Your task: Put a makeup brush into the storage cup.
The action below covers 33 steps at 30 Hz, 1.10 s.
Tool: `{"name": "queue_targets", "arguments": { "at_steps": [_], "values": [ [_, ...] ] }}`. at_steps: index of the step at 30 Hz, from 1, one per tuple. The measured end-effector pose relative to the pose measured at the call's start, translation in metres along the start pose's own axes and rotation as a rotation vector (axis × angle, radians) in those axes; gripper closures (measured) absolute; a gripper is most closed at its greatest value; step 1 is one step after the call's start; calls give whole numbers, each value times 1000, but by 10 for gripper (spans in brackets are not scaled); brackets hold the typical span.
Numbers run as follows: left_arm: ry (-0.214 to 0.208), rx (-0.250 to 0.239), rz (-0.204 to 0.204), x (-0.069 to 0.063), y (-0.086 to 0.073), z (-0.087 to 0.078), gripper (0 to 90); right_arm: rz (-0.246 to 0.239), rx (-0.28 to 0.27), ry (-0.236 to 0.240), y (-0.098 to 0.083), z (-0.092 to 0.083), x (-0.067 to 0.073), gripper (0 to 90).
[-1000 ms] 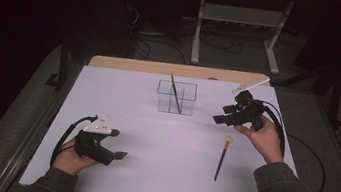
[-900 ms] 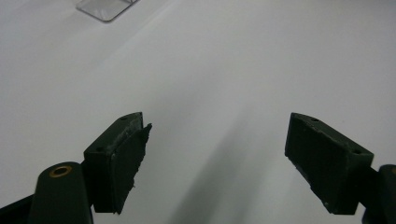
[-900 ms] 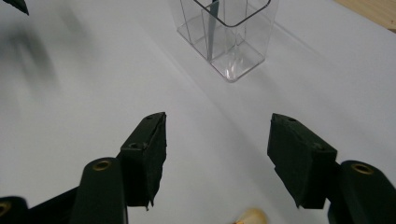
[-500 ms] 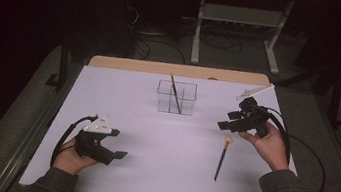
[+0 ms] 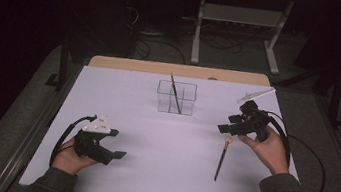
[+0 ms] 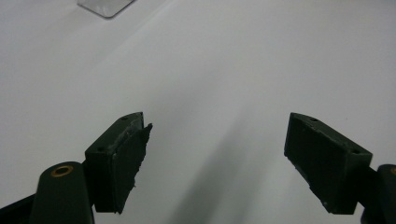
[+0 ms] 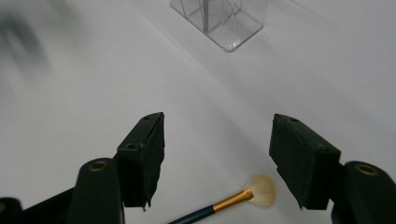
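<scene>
Jaws of the right gripper have just been opening and stand wide with nothing between them, and it has come nearer and lower since a second ago to hover above the brush lying on the white table right of centre, so a pickup looks close. The left gripper rests near left, wide and empty. The right gripper view shows the brush's pale fanned bristles just below the jaws (a speck from above); the high view shows another brush leaning in the clear organiser farther back.
</scene>
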<state>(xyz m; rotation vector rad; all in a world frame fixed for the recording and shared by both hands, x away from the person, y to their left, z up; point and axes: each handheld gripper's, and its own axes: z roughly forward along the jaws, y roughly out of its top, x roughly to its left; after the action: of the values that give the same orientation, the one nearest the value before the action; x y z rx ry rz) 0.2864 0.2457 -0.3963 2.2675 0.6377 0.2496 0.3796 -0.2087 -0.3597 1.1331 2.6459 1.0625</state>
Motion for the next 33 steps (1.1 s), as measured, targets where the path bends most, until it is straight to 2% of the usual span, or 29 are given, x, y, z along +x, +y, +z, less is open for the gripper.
{"name": "queue_targets", "arguments": {
  "at_steps": [5,10,12,13,16,19,24,27,30,33],
  "values": [
    [1,-3,-4,0,0,-1,201,16,10,5,-2,1,1,317],
    [2,-7,-9,-1,0,0,202,-5,35,2,-7,6,4,312],
    [2,-1,4,0,0,-1,202,-10,38,-2,-9,8,5,317],
    [3,-8,-7,-1,0,0,202,-4,43,-2,-10,9,6,317],
    [5,-5,-1,0,0,-1,202,4,51,-9,-13,10,6,325],
    [3,-7,-11,-1,0,0,202,6,52,-16,-15,11,5,334],
    [2,-2,4,0,0,-1,202,14,55,-18,-20,12,4,339],
    [3,-10,-6,-1,0,0,202,14,58,-20,-22,13,4,341],
    [2,-3,3,-1,0,-1,202,32,65,-24,-25,14,6,341],
    [5,-12,-6,-1,0,-1,202,44,75,-26,-28,16,6,341]
  ]
}}
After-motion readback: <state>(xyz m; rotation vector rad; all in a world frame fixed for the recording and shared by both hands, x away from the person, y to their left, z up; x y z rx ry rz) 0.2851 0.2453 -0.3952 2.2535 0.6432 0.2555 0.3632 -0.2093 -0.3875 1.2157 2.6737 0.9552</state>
